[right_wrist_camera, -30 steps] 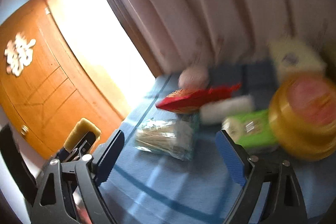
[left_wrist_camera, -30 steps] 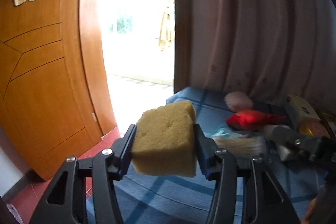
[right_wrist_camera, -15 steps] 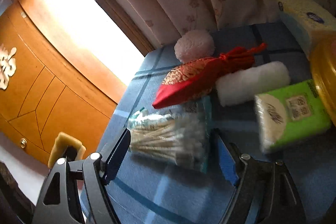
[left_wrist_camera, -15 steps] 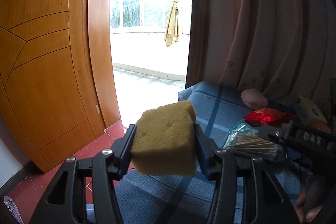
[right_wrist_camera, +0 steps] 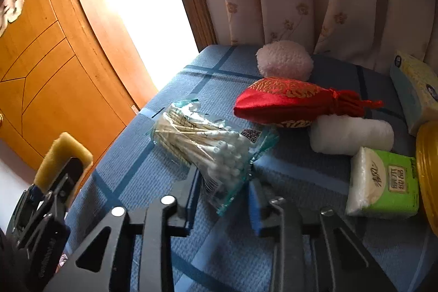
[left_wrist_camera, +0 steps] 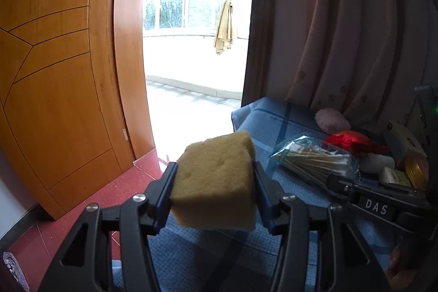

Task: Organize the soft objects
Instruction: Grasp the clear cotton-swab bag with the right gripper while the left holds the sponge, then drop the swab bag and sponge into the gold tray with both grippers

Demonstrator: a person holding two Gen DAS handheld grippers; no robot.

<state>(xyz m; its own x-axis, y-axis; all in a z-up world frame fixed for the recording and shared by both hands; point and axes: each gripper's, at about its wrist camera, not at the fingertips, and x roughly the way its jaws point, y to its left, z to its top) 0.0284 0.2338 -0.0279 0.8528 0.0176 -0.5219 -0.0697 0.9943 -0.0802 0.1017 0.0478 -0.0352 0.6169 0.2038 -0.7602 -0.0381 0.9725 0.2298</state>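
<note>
Our left tool (left_wrist_camera: 215, 189) clamps the yellow foam sponge block (left_wrist_camera: 216, 179); our right tool (right_wrist_camera: 223, 192), jaws just closing, pinches the clear bag of cotton swabs (right_wrist_camera: 210, 144) at its six o'clock end.

Yellow sponge (left_wrist_camera: 216, 182) — in left tool (left_wrist_camera: 215, 185)

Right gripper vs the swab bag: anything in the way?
Nothing visible. The right gripper has just been closing, and the near end of the swab bag already sits between its fingers. The red pouch and tissue pack lie apart from it, farther along the cloth.
</note>
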